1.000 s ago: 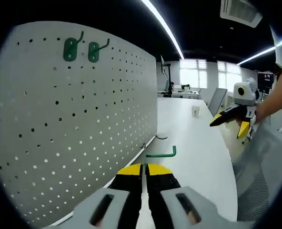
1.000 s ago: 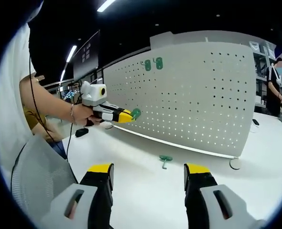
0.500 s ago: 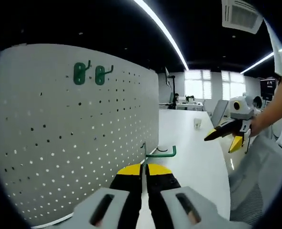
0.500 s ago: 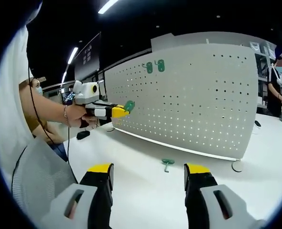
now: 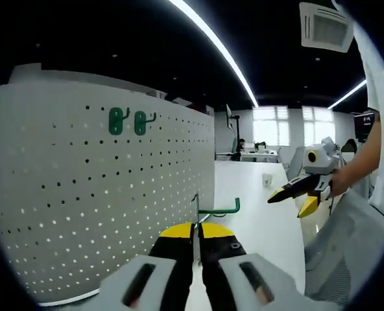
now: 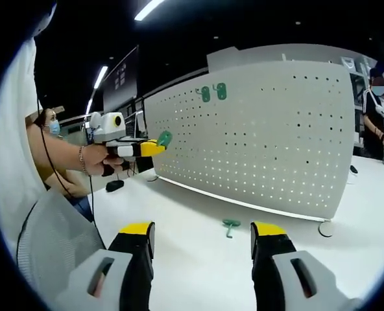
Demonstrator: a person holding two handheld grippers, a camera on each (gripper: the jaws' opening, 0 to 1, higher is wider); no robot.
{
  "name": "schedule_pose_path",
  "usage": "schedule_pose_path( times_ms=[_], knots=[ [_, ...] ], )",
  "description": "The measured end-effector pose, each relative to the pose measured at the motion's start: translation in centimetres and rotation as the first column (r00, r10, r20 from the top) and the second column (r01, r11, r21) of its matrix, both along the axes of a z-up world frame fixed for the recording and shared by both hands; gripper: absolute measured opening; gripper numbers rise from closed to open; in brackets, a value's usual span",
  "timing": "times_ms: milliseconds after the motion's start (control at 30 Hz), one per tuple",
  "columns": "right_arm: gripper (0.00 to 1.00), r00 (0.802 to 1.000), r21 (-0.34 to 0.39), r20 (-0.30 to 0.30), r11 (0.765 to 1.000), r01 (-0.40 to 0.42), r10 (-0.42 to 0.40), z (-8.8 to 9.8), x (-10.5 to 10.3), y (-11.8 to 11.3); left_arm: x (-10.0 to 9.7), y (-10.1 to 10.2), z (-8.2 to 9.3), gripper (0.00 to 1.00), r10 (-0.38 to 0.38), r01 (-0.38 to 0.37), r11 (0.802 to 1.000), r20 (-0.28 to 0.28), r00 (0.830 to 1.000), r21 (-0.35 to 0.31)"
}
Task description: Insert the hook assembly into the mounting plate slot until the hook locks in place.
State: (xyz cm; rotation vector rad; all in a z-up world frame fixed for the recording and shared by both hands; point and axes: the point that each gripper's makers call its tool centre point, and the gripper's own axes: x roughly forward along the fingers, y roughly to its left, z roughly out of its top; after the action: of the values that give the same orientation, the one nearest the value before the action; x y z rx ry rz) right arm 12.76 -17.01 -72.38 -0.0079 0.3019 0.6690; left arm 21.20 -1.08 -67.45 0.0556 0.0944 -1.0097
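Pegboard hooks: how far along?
Done: two green hooks already hang on the pegboard. In hand: the left tool is shut on a third hook, held off the board. Left: a fourth hook lies on the table; right tool open.

Green hook (image 5: pixel 219 210) pinched at jaw tips, held in air just beside pegboard (image 5: pixel 82 194), not inserted. Pegboard: white perforated panel, upright on table. Two green hooks (image 5: pixel 128 122) already mounted side by side near top edge. Spare green hook (image 6: pixel 230 225) flat on table near board's base.
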Motion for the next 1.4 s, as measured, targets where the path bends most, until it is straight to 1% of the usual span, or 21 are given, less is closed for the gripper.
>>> schedule_pose_path(
  times_ms=[267,567,733,900,1167,1200,1233,1300,1367,1400],
  knots=[
    [0.58,1.000,0.000,0.006,1.000,-0.010,0.010,0.4,0.0,0.4,-1.1,0.5,1.1,0.02,0.006,-0.005,0.999,0.018,1.000,-0.038],
    [0.58,1.000,0.003,0.006,1.000,-0.012,0.012,0.4,0.1,0.4,-1.5,1.2,3.2,0.02,0.043,-0.040,0.993,0.026,0.999,-0.113],
    [0.58,1.000,0.006,0.008,1.000,-0.013,0.013,0.6,0.2,0.5,-1.6,1.6,3.9,0.02,0.062,-0.057,0.988,0.030,0.998,-0.142],
    [0.58,1.000,0.005,0.004,1.000,-0.020,0.020,0.5,0.2,0.8,-1.4,1.8,4.2,0.02,0.076,-0.071,0.984,0.027,0.997,-0.162],
    [0.58,1.000,0.009,0.007,1.000,-0.025,0.025,0.6,0.3,1.0,-1.6,1.2,3.9,0.02,0.074,-0.069,0.986,0.024,0.997,-0.154],
    [0.59,1.000,0.018,0.010,1.000,-0.025,0.025,0.8,0.4,1.0,-1.6,1.2,3.8,0.02,0.074,-0.070,0.986,0.022,0.997,-0.154],
    [0.59,1.000,0.051,0.014,0.998,-0.024,0.023,1.3,0.4,1.1,-1.6,1.2,3.7,0.02,0.076,-0.072,0.985,0.016,0.997,-0.157],
    [0.59,0.999,0.064,0.022,0.998,-0.026,0.025,1.7,0.4,1.2,-1.5,1.2,3.5,0.02,0.079,-0.077,0.985,0.012,0.997,-0.154],
    [0.59,0.999,0.092,0.042,0.995,-0.031,0.028,2.5,0.3,1.4,-1.5,1.2,3.4,0.02,0.079,-0.077,0.985,0.009,0.997,-0.155],
    [0.59,0.998,0.114,0.062,0.993,-0.035,0.028,3.1,0.3,1.6,-1.5,1.1,3.4,0.02,0.081,-0.078,0.985,0.009,0.997,-0.155]
  ],
)
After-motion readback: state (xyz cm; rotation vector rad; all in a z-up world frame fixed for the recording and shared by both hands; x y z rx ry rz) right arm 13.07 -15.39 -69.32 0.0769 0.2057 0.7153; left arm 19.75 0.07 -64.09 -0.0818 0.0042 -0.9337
